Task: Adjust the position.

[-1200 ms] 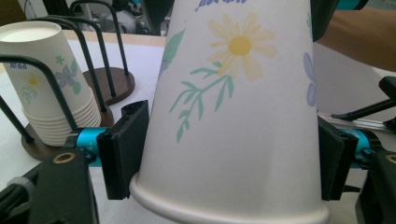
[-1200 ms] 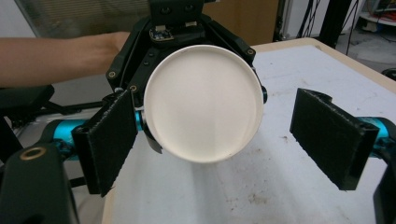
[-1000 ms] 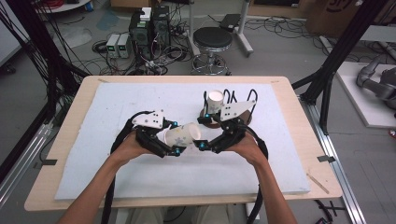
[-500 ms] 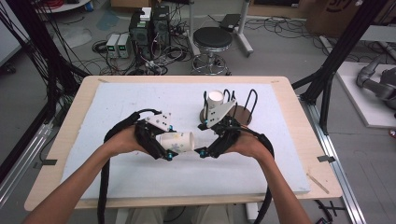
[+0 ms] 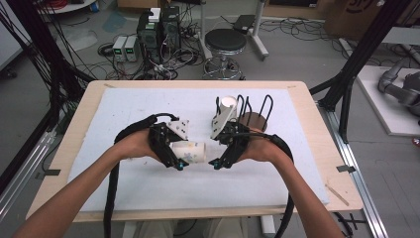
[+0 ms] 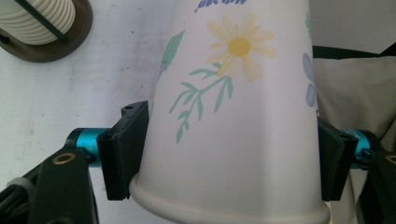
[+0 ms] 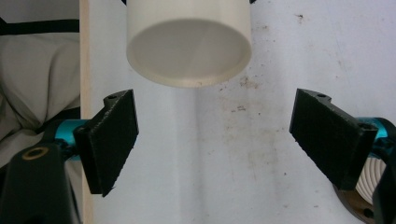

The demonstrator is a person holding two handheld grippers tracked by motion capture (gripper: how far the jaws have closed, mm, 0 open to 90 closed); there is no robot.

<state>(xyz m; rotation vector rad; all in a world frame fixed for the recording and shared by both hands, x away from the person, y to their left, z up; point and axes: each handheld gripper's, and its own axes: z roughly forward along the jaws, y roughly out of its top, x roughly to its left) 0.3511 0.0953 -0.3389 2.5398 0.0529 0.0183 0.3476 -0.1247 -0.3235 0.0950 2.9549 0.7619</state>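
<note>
A paper cup (image 6: 233, 116) printed with flowers lies sideways in my left gripper (image 6: 229, 158), whose two pads press on its wall just behind the rolled rim. In the high view the left gripper (image 5: 179, 157) carries this cup (image 5: 192, 151) above the middle of the white mat, base pointing right. My right gripper (image 5: 220, 157) faces it from the right. In the right gripper view the right gripper (image 7: 215, 140) stands open, and the cup's round base (image 7: 189, 42) hangs beyond the pads, touching neither.
A wire rack on a round brown base (image 5: 255, 119) stands behind the right hand, with a white ribbed cup (image 5: 228, 101) at its left end. The white mat (image 5: 148, 193) covers most of the wooden table (image 5: 307, 99). Cables trail from both grippers toward the near edge.
Both hands have drifted slightly toward the near edge. The right gripper has drawn back to the right, leaving a gap to the cup's base. The left gripper keeps its hold.
</note>
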